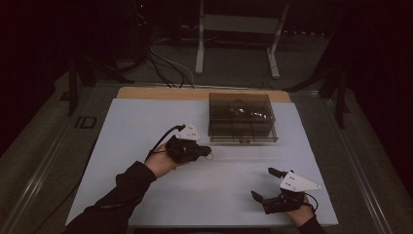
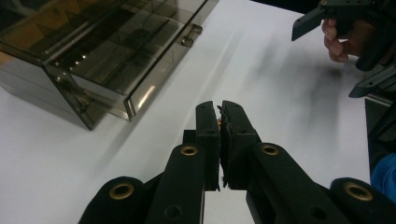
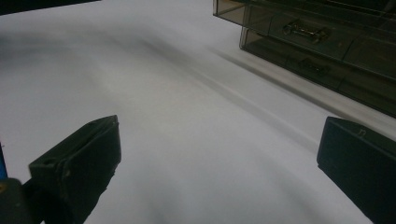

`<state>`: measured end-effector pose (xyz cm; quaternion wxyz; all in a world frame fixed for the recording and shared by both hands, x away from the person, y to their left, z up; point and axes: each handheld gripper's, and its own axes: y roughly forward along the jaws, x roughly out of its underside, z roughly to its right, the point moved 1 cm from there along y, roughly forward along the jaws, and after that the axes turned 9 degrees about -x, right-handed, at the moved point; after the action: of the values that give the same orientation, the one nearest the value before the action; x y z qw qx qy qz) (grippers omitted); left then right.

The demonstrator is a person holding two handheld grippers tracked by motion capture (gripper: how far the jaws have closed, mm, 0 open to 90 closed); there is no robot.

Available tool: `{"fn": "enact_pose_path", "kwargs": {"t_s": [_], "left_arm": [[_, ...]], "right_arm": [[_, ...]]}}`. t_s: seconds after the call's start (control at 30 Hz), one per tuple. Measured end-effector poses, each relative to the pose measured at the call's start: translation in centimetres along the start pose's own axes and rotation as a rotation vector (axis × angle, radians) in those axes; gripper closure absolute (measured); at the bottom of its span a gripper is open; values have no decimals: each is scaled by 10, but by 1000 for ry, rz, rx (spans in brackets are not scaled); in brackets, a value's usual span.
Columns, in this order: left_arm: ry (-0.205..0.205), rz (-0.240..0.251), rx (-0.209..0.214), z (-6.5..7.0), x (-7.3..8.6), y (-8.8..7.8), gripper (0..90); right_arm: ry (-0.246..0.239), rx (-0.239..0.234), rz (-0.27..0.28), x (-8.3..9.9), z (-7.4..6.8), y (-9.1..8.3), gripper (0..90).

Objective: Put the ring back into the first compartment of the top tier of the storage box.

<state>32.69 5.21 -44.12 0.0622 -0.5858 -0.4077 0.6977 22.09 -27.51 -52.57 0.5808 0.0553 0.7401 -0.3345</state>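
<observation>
A smoky see-through drawer box (image 1: 242, 117) stands at the back of the white table, with its lowest drawer (image 1: 243, 140) pulled out a little. My left gripper (image 1: 206, 151) hovers just left of the box front, pointing right. In the left gripper view its jaws are pressed together (image 2: 220, 116) with a tiny gold-coloured bit (image 2: 219, 122) pinched between them; a thin loop (image 1: 211, 156) hangs at the tips. What the bit is I cannot tell. My right gripper (image 1: 267, 184) sits near the front right edge, wide open and empty (image 3: 219, 163).
The white sheet (image 1: 146, 146) covers a wooden tabletop (image 1: 160, 92). Beyond the table are cables on the floor (image 1: 165, 63) and a white frame stand (image 1: 238, 24). The box's drawer handles (image 3: 303, 31) show in the right gripper view. The other hand and gripper (image 2: 345, 23) show in the left gripper view.
</observation>
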Motion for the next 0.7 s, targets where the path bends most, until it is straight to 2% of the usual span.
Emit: {"fn": "enact_pose_path", "kwargs": {"t_s": [0.33,0.7], "left_arm": [[17,9,-4,-3,-15,-1,890],[17,19,-5,-10,-29,1,890]], "right_arm": [[0,1,0,0,0,0,0],[-3,0,1,0,0,0,0]]}}
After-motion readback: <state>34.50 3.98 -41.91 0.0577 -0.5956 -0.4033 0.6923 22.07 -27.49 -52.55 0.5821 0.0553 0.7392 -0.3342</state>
